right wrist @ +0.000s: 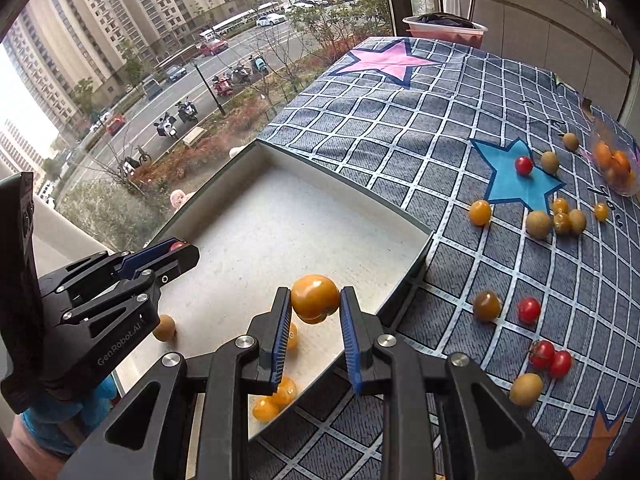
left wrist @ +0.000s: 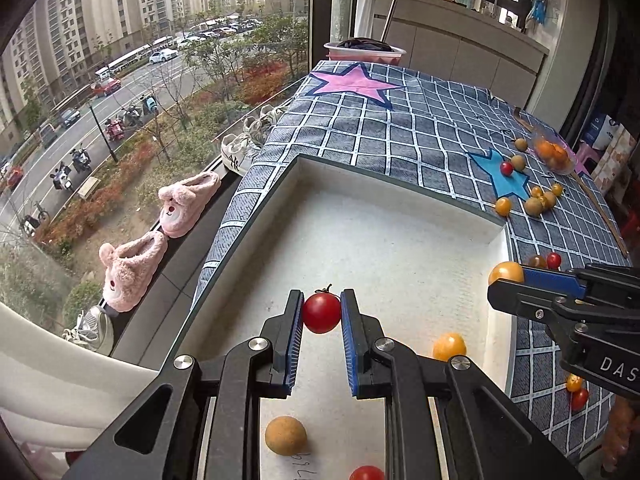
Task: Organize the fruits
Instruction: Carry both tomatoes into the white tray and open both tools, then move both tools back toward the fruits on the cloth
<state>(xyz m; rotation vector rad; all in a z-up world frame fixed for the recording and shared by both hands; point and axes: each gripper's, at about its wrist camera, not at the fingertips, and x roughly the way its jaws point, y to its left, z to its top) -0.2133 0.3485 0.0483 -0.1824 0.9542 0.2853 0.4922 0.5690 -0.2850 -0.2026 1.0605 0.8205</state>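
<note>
A red cherry tomato [left wrist: 321,313] is being gripped between the pads of the left claw [left wrist: 321,316], above the floor of the white tray [left wrist: 400,216]. A yellow cherry tomato [right wrist: 315,298] is being clenched by the right claw [right wrist: 314,312], over the tray's near edge. Below the left claw, a tan round fruit [left wrist: 286,435] is lying in the tray. Right of the right claw, loose fruits [right wrist: 538,222] are being left scattered on the checked cloth [right wrist: 400,120] covering the bench.
</note>
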